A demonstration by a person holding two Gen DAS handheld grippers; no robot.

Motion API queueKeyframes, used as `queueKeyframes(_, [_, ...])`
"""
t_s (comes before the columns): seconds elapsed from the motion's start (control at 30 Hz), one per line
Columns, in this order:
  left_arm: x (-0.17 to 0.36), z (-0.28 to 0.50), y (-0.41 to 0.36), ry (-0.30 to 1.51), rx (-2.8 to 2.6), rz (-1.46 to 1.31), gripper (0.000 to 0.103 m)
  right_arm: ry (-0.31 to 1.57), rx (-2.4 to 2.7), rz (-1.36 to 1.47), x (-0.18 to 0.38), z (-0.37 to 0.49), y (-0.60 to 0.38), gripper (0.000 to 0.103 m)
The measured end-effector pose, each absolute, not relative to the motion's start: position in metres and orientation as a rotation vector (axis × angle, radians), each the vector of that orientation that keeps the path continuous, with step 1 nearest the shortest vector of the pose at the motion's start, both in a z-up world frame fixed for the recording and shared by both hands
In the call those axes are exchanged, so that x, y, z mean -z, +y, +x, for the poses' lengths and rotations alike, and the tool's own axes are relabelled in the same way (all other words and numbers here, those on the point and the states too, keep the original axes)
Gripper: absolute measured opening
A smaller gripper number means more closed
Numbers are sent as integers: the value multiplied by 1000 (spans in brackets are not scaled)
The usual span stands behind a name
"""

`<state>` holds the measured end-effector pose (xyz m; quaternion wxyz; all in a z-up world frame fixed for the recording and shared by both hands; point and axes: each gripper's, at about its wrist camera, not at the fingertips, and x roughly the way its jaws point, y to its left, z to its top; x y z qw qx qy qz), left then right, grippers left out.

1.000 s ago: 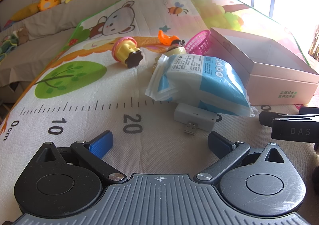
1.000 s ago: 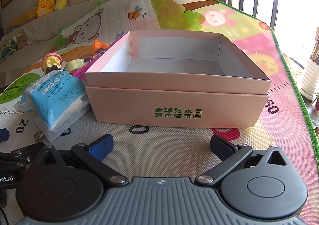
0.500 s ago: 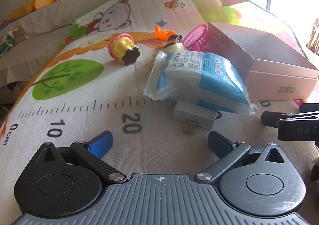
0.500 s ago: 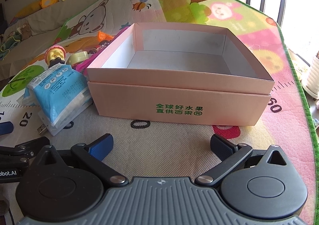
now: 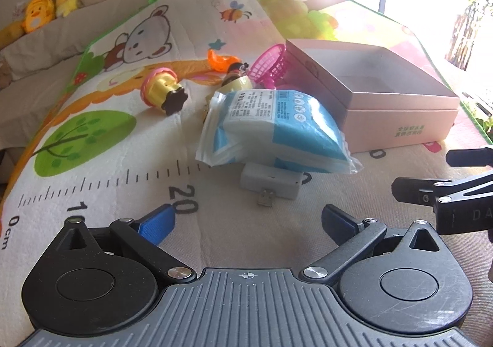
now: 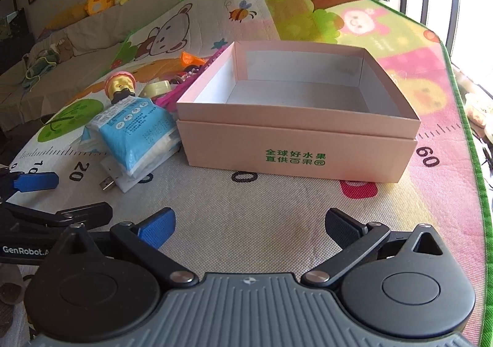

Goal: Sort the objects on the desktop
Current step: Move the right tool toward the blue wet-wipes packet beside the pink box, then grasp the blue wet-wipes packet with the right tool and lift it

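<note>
A pink open box (image 6: 295, 143) stands on the play mat, empty inside; it also shows in the left wrist view (image 5: 397, 128). Left of it lie a blue-and-white tissue pack (image 5: 277, 128) (image 6: 135, 131), a white USB adapter (image 5: 271, 185) (image 6: 121, 180) under its near edge, a yellow-and-pink doll toy (image 5: 161, 93) (image 6: 120, 88), a pink basket (image 5: 271, 66), a tape roll (image 6: 155, 89) and an orange toy (image 5: 220, 60). My left gripper (image 5: 248, 220) is open and empty, short of the adapter. My right gripper (image 6: 249, 222) is open and empty in front of the box.
The colourful play mat (image 6: 308, 8) with a printed ruler covers the surface. Its green edge (image 6: 471, 143) runs down the right. Plush toys (image 6: 98, 0) and cushions line a sofa at the back. Bright windows are at the far right.
Both grippers have risen and pulled back a little, so the objects look farther and lower. Both stay open. No object has moved.
</note>
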<state>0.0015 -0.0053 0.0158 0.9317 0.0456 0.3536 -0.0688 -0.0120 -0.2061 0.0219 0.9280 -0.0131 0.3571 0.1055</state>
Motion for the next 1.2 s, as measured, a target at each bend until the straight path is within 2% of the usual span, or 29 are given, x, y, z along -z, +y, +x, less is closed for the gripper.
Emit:
queueKeyframes(0.23, [-24, 29, 26, 723, -52, 87, 103, 576, -286, -199, -59, -25, -186, 103])
queueKeyframes(0.53, [-30, 24, 78, 729, -140, 81, 103, 504, -557, -454, -85, 13, -99, 101])
queueKeyframes(0.6, [-31, 21, 88, 727, -160, 82, 103, 530, -573, -492, -79, 29, -80, 94])
queueKeyframes(0.73, [-32, 18, 105, 733, -188, 62, 103, 607, -614, -497, -62, 49, -62, 87])
queueKeyframes(0.77, [-32, 18, 106, 734, -187, 61, 103, 625, -616, -499, -57, 50, -60, 82])
queueKeyframes(0.8, [-32, 17, 107, 733, -186, 61, 103, 642, -619, -491, -53, 50, -59, 71])
queueKeyframes(0.9, [-32, 16, 108, 727, -178, 56, 103, 641, -618, -469, -54, 39, -64, 50])
queueKeyframes(1.2, [-37, 10, 84, 696, -29, 31, 103, 753, -634, -369, -56, -29, -143, 49])
